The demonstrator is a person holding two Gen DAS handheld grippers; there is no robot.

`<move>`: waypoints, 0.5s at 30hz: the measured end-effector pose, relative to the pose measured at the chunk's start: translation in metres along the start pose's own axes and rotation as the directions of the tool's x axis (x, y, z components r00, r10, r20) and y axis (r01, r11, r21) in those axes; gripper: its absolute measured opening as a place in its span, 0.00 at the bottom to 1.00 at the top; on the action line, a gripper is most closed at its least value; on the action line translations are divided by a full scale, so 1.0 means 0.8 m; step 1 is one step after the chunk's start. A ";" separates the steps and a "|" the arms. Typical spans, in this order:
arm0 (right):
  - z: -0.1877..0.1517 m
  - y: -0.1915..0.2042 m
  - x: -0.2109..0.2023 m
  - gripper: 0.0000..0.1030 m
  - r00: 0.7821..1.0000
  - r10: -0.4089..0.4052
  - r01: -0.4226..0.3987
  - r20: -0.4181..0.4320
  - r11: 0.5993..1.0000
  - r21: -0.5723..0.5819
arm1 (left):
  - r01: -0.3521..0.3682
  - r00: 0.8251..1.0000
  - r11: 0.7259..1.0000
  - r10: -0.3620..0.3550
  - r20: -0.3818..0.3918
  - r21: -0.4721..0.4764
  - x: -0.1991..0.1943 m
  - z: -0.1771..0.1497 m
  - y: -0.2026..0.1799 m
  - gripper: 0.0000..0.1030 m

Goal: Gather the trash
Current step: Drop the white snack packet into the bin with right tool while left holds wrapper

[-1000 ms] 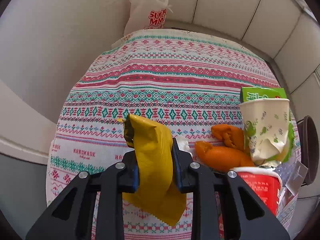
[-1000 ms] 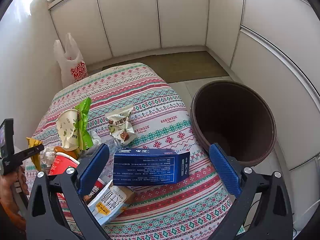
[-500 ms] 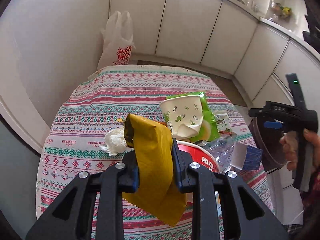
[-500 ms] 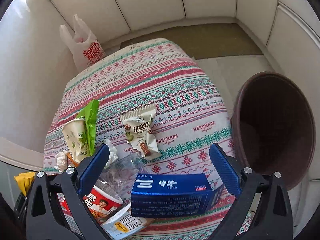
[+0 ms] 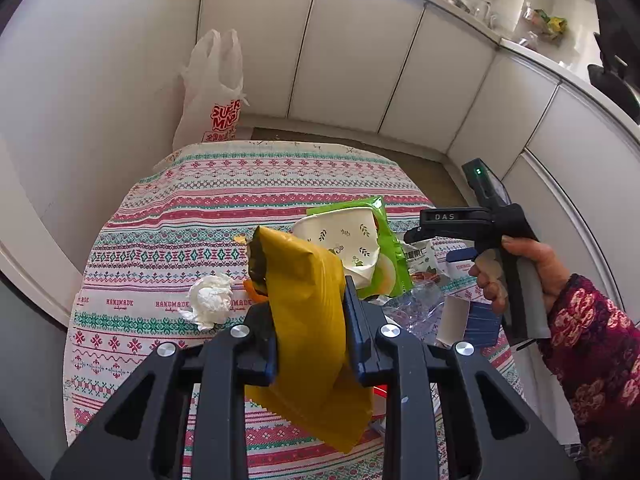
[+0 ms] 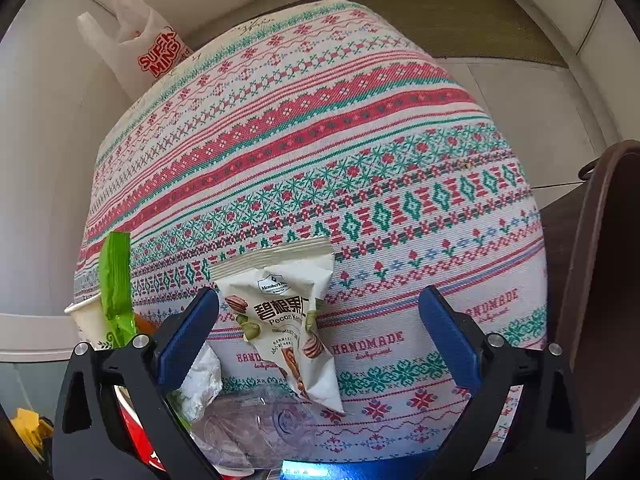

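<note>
My left gripper (image 5: 310,320) is shut on a yellow snack bag (image 5: 308,320) and holds it above the near end of the patterned table (image 5: 192,216). My right gripper (image 6: 320,320) is open and empty, low over a white pecan snack packet (image 6: 288,316) that lies between its fingers. The right gripper also shows in the left wrist view (image 5: 448,236), held by a hand. A brown trash bin (image 6: 600,280) stands right of the table. A blue box (image 6: 312,472) lies just under the right gripper.
On the table lie a paper cup (image 5: 344,244) in a green wrapper (image 5: 384,248), a crumpled tissue (image 5: 208,300), clear plastic (image 6: 256,424) and a red cup (image 6: 136,432). A white shopping bag (image 5: 212,92) stands beyond the far end. White cabinets surround the table.
My left gripper has lifted and pulled back with the yellow bag. My right gripper has moved forward and down, past the blue box, over the pecan packet.
</note>
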State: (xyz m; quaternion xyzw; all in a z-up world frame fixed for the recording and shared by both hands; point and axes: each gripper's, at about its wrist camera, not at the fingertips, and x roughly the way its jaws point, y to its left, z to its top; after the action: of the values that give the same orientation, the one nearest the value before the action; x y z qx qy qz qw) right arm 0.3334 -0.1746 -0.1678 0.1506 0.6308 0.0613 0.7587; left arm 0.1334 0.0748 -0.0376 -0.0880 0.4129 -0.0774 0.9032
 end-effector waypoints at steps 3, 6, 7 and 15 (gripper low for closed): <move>-0.003 0.003 0.010 0.87 1.000 -0.010 0.010 -0.002 1.000 -0.008 | 0.006 1.000 1.000 -0.006 -0.006 -0.007 0.002 0.001 0.002 0.26; -0.007 0.010 0.011 0.74 0.999 -0.032 0.032 0.011 0.999 -0.035 | 0.015 1.000 1.000 -0.016 -0.015 -0.014 0.005 0.000 0.004 0.26; -0.008 0.011 0.011 0.66 0.999 -0.040 0.040 0.012 0.998 -0.041 | 0.018 1.000 1.000 -0.018 -0.017 -0.015 0.005 0.000 0.003 0.26; -0.022 0.008 0.000 0.11 0.999 -0.033 0.034 0.012 0.998 -0.052 | 0.014 0.999 1.000 -0.014 -0.032 -0.008 0.011 0.000 0.001 0.26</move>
State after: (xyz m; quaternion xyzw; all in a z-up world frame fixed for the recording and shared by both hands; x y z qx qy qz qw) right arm 0.3171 -0.1662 -0.1685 0.1205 0.6270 0.0641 0.7669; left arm 0.1389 0.0734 -0.0443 -0.0930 0.4268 -0.0835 0.8956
